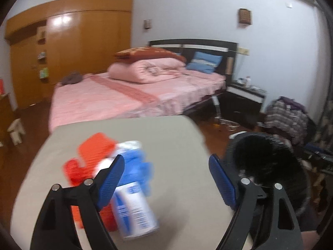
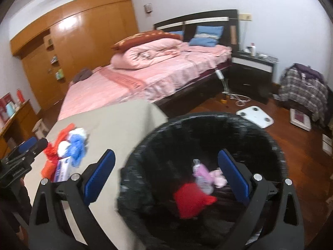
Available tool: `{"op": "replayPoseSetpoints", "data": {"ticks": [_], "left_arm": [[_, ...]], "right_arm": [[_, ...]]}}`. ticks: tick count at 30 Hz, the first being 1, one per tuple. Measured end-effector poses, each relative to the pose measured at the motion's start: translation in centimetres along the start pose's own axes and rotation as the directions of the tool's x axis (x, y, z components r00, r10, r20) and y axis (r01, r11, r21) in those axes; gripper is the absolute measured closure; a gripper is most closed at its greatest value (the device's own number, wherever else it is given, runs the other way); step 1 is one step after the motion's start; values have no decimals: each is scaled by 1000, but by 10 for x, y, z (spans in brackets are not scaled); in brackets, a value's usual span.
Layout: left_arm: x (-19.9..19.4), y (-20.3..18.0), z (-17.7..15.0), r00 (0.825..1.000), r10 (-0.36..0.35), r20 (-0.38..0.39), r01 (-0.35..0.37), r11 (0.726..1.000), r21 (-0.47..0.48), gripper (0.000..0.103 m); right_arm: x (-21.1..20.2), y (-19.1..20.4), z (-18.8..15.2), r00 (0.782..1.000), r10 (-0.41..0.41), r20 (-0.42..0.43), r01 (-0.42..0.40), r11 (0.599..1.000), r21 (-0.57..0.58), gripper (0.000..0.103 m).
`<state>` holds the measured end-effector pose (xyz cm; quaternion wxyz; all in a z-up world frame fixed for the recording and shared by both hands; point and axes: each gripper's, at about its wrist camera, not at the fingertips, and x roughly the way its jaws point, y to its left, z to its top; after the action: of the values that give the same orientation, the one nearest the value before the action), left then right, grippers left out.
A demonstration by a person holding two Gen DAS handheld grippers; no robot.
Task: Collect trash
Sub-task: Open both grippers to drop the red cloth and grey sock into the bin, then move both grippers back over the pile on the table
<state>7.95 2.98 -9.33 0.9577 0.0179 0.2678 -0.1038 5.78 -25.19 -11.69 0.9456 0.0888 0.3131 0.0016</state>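
A pile of trash lies on a grey table (image 1: pixel 170 145): a blue and white box (image 1: pixel 133 210), a crumpled blue and white bag (image 1: pixel 137 162) and an orange-red wrapper (image 1: pixel 91 156). My left gripper (image 1: pixel 166 177) is open and empty over the table, its left finger next to the pile. My right gripper (image 2: pixel 166 177) is open and empty above a black-lined bin (image 2: pixel 208 145) beside the table. The bin holds a red item (image 2: pixel 191 202) and pink and white wrappers (image 2: pixel 206 177). The pile (image 2: pixel 66 150) and the left gripper (image 2: pixel 25 150) show at left in the right wrist view.
A bed with pink bedding (image 2: pixel 145 73) stands behind the table. A wooden wardrobe (image 1: pixel 68 48) lines the far wall. A black nightstand (image 2: pixel 254 70), a white scale (image 2: pixel 255 115) and a clothes pile (image 2: pixel 301 85) are on the wooden floor at right.
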Motion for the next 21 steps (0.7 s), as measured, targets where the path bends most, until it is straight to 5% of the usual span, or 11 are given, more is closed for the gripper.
{"op": "replayPoseSetpoints", "data": {"ticks": [10,21], "left_arm": [[-12,79,-32,985,166,-37,-168,983,-78,22],[-10,131,-60,967,237,-93,-248,960,-133,22]], "right_arm": [[28,84,-1,991,130,-20,-131,984,-120,7],[62,143,-22,979,185,-85,-197,968,-158,7]]}}
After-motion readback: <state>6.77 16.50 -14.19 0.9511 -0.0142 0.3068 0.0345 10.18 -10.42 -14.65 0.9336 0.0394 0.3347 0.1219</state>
